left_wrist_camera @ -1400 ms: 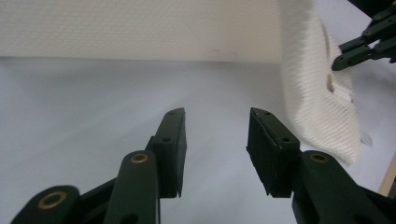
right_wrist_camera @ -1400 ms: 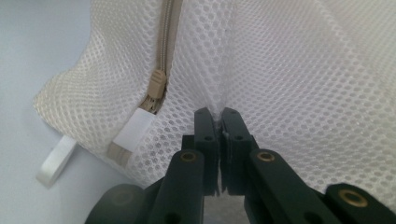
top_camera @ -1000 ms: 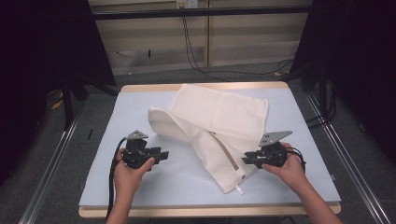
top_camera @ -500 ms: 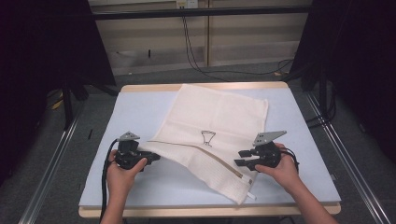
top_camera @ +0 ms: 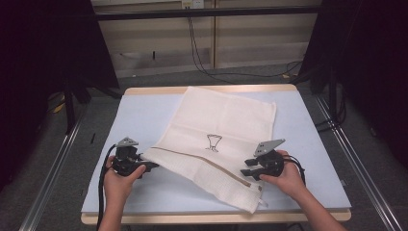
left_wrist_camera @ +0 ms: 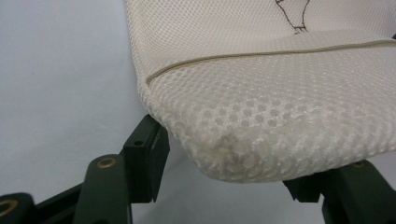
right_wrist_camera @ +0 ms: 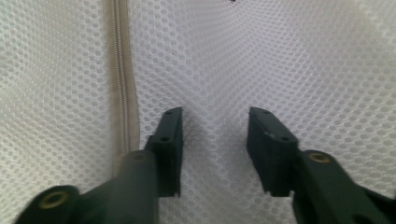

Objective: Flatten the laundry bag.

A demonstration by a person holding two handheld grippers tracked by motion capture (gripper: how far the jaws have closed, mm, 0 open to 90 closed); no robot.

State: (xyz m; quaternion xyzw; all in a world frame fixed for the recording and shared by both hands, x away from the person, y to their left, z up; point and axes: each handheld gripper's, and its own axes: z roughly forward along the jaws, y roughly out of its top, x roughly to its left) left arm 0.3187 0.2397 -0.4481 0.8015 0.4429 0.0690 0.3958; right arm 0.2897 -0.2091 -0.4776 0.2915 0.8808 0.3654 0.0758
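mesh bag (left_wrist_camera: 261, 93) corner between parted fingers (left_wrist_camera: 144, 158)

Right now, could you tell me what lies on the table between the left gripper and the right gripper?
In the high view, the folded zip edge of the mesh bag spans the stretch from the left gripper to the right gripper.

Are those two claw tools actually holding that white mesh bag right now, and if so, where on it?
Nothing is firmly held. The mesh bag has a corner lying between the left gripper, whose jaws have just been opening. The right gripper stands open over the mesh, near the zipper.

Cream honeycomb-mesh bag (top_camera: 226, 130), tan zipper (top_camera: 207, 161)
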